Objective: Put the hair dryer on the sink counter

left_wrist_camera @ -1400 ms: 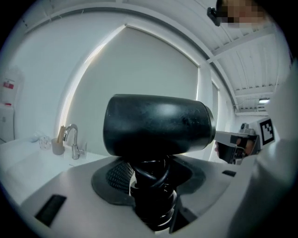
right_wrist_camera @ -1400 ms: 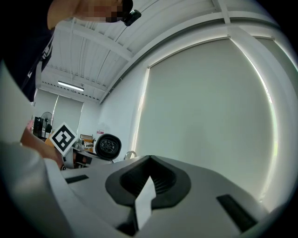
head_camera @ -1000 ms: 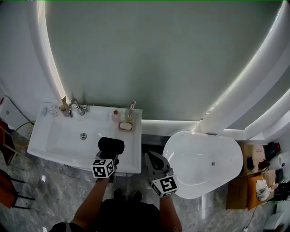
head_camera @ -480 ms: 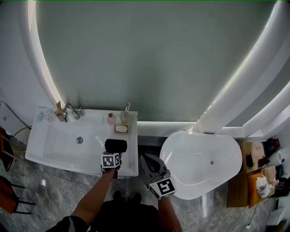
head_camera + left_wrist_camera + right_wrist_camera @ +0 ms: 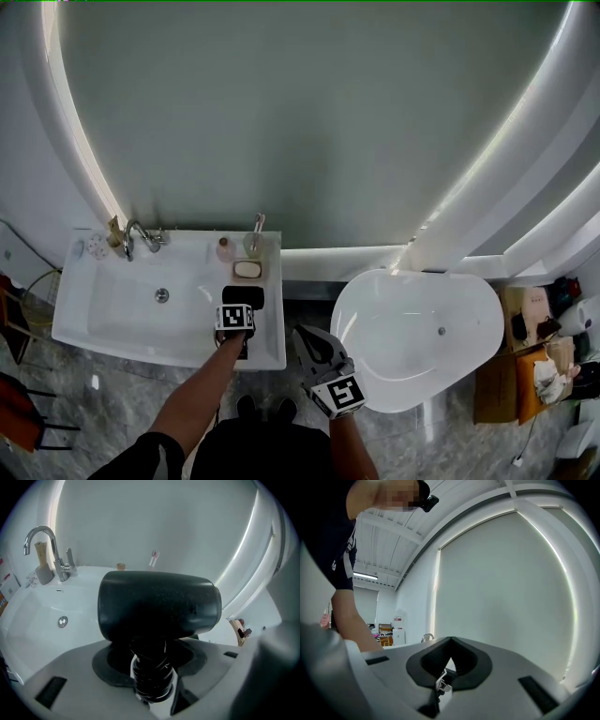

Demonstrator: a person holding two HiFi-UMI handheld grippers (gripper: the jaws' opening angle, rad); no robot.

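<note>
The black hair dryer (image 5: 243, 297) is over the right part of the white sink counter (image 5: 270, 319), just in front of the soap dish (image 5: 247, 269). My left gripper (image 5: 238, 311) is shut on its handle. In the left gripper view the dryer's barrel (image 5: 159, 604) lies crosswise and fills the middle, and the cord-wrapped handle (image 5: 150, 677) sits between the jaws. I cannot tell whether the dryer touches the counter. My right gripper (image 5: 312, 343) is shut and empty, in front of the counter's right corner; its tips meet in the right gripper view (image 5: 449, 644).
The basin (image 5: 141, 300) with its drain takes up the counter's left. A chrome faucet (image 5: 131, 236) stands at the back left, small bottles (image 5: 225, 248) at the back right. A white bathtub (image 5: 422, 328) is to the right. Boxes and clutter (image 5: 534, 356) lie at the far right.
My left gripper has moved forward and down with the hair dryer, from the counter's front edge to a spot close behind the soap dish. The right gripper has stayed about where it was.
</note>
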